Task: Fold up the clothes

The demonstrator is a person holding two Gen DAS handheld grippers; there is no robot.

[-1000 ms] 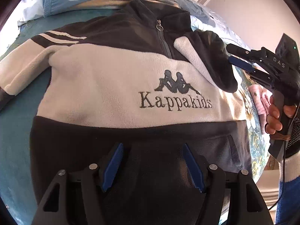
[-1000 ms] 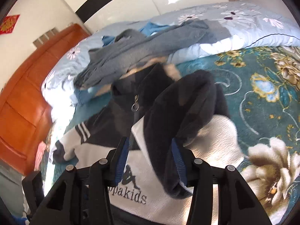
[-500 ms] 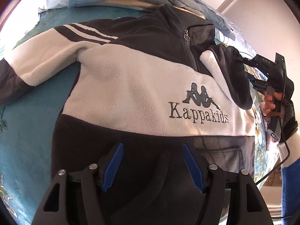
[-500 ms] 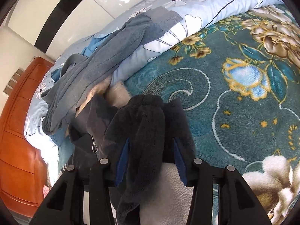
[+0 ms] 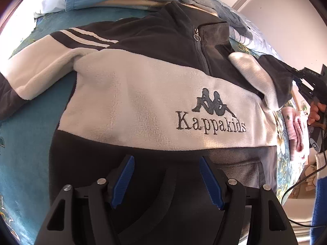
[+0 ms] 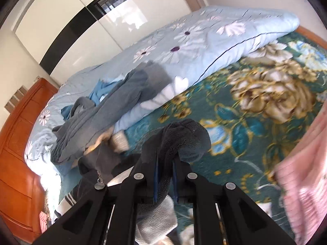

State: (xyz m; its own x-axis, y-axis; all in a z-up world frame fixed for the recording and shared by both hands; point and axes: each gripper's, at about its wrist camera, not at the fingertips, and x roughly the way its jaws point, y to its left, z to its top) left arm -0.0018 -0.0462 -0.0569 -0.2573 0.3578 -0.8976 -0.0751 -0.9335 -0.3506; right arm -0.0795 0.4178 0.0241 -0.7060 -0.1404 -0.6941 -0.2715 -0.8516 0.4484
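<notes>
1. On the bed [image 6: 255,122], covered by a teal floral bedspread, a black-and-cream fleece pullover [image 5: 143,94] is spread front side up, with the "Kappakids" lettering and logo across the cream chest band.
2. The collar and zip pull are seen at the far end; the dark hem lies nearest the left gripper [image 5: 166,181].
3. The left gripper is held above the hem area, pointed steeply down; its blue-padded fingers [image 5: 122,181] stand well apart with nothing clamped between them, only the dark fleece seen beneath.
4. One sleeve [image 5: 40,75] is stretched out flat to the left of the left wrist view, cream with two pale stripes at the shoulder and a dark cuff end.
5. The other sleeve [image 6: 184,140] is gripped by the right gripper [image 6: 164,181]: the fingers are pressed together on the dark cuff, which bulges past the tips, cream fleece hanging below.
6. From the left wrist view, that sleeve is seen lifted off the chest and drawn toward the right edge, where the right gripper is held by a hand [image 5: 315,111].
7. A grey garment [image 6: 114,110] is draped over a pale blue flowered quilt [image 6: 214,38] beyond the collar.
8. A pink cloth [image 6: 306,173] lies at the right edge, blurred.
</notes>
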